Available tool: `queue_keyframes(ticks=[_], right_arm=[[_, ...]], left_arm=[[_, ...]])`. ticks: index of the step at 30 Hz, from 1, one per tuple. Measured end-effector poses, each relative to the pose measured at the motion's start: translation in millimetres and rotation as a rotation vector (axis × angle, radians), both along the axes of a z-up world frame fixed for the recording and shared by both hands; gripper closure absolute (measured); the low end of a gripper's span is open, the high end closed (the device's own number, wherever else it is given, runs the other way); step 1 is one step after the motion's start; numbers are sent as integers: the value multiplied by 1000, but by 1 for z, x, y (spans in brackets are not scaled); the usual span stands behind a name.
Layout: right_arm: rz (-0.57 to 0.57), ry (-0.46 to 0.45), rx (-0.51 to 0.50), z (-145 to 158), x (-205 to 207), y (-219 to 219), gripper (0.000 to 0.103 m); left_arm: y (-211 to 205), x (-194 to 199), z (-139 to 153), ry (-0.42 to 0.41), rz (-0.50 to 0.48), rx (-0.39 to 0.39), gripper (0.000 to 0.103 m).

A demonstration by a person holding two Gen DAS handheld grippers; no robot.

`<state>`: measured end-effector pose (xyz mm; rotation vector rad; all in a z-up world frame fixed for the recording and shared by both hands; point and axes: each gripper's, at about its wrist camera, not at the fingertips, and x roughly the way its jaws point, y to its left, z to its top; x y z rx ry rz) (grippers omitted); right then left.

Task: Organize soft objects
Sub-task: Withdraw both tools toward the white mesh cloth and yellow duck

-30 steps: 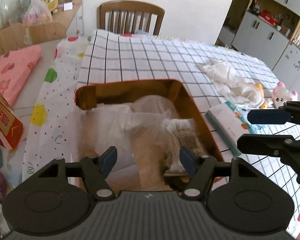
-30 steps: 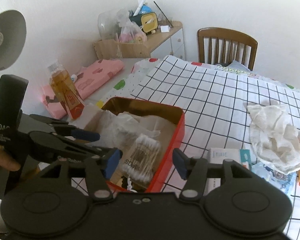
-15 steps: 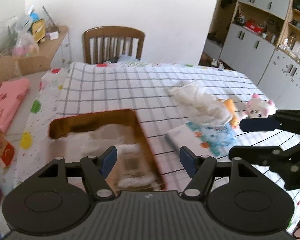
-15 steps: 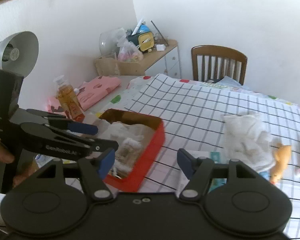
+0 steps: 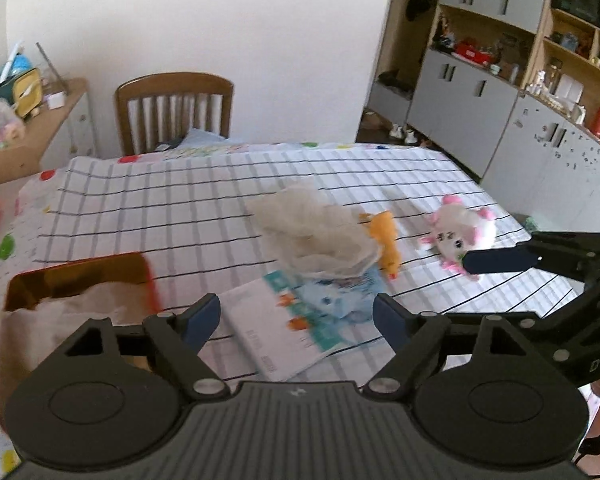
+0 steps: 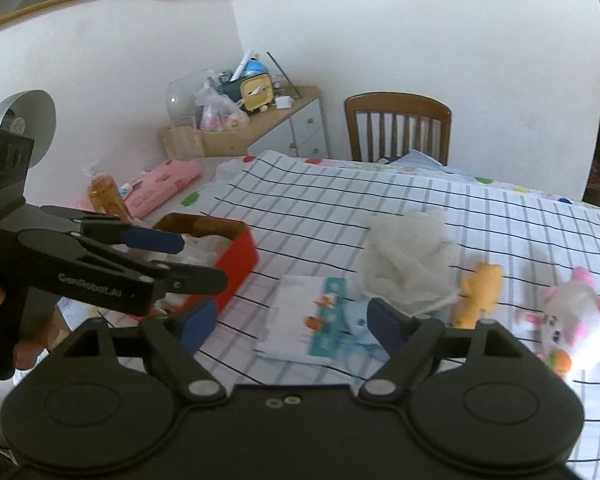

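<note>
Checked tablecloth (image 5: 172,208) over the table, wooden chair (image 5: 174,110) at the far end, shelving off to the right.

Progress, judging from how things lie: partly done. Red tin (image 5: 80,280) sits ahead-left of the left gripper (image 5: 296,320) and already holds white soft wrapping and a small packet. Left to do, all loose on the cloth: crumpled white cloth (image 5: 316,236) straight ahead of both grippers, tissue pack (image 5: 300,320) directly under and between the left gripper's fingertips, orange plush (image 5: 386,240) just beside the cloth, pink-and-white plush (image 5: 460,236) further right, near the right gripper's fingertip.

Tools: left gripper jaws apart and opening, nothing pinched; the tissue pack lies below the gap, no contact visible. Right gripper (image 6: 290,322) same: jaws apart, opening, empty, hanging above the tissue pack's near edge with the white cloth just beyond. Both are clear of the tin.

Best guess at the next pick: tissue pack or white cloth, both nearest the jaws.
</note>
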<state>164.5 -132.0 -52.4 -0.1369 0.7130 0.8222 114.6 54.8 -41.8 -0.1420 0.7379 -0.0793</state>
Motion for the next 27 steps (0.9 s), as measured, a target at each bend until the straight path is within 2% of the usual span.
queue_keyframes(ticks=[8,15,27], right_arm=[[-31,-3,-8,-6,18,-43,18],[-89,1,-19,-14,42,-73,18],[-182,17,-16,-24,91,-91,18]], left_arm=[[-41,24,-5,-4,-42,-28,19],[-66,49,-17,19,-55,-9,16],[-78,98,-42,30,1,30,16]])
